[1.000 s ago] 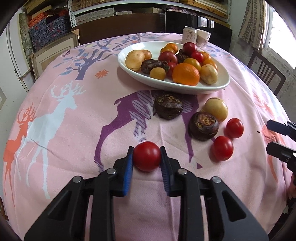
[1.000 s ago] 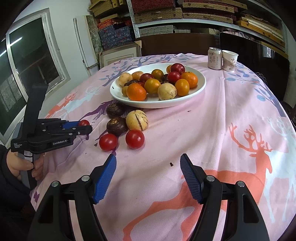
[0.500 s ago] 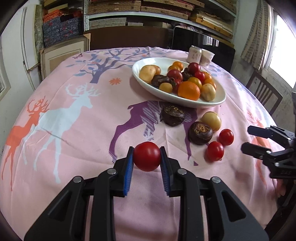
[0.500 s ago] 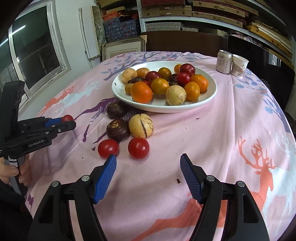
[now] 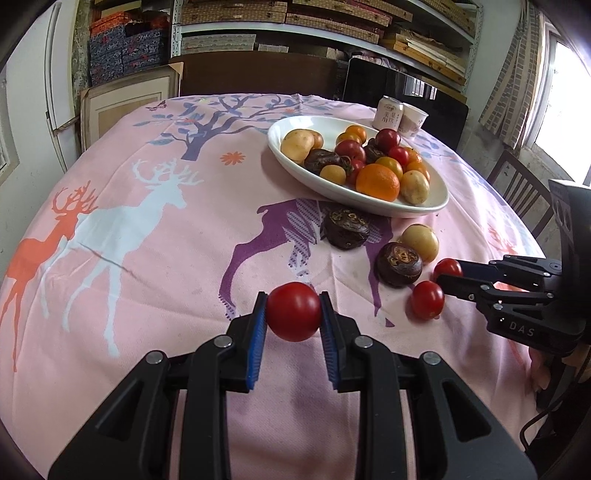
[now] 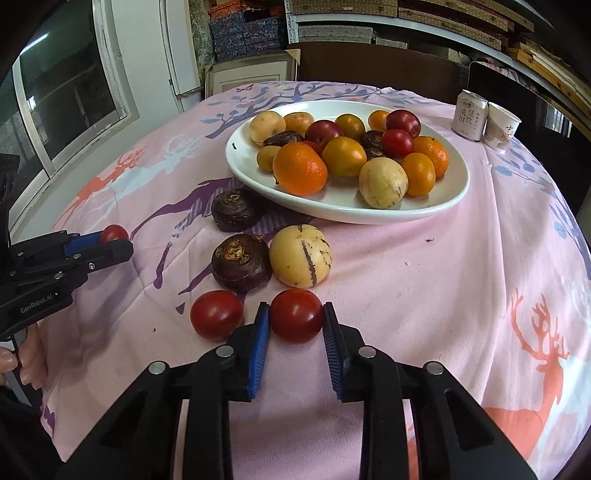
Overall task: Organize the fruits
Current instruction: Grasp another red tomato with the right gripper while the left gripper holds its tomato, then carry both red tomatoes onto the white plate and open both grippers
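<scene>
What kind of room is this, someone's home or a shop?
Probably a lived-in home, a dining room that doubles as storage. A dining table in a pink deer-print tablecloth carries a white dish of fruit, a wooden chair stands beside it, and shelves behind are stacked with flat boxes.

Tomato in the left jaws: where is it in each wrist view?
Left wrist: tomato bottom centre, clamped between the blue pads.
Right wrist: same tomato at far left, peeking out of the left gripper.
Shared landmark: white plate of fruit.
</scene>
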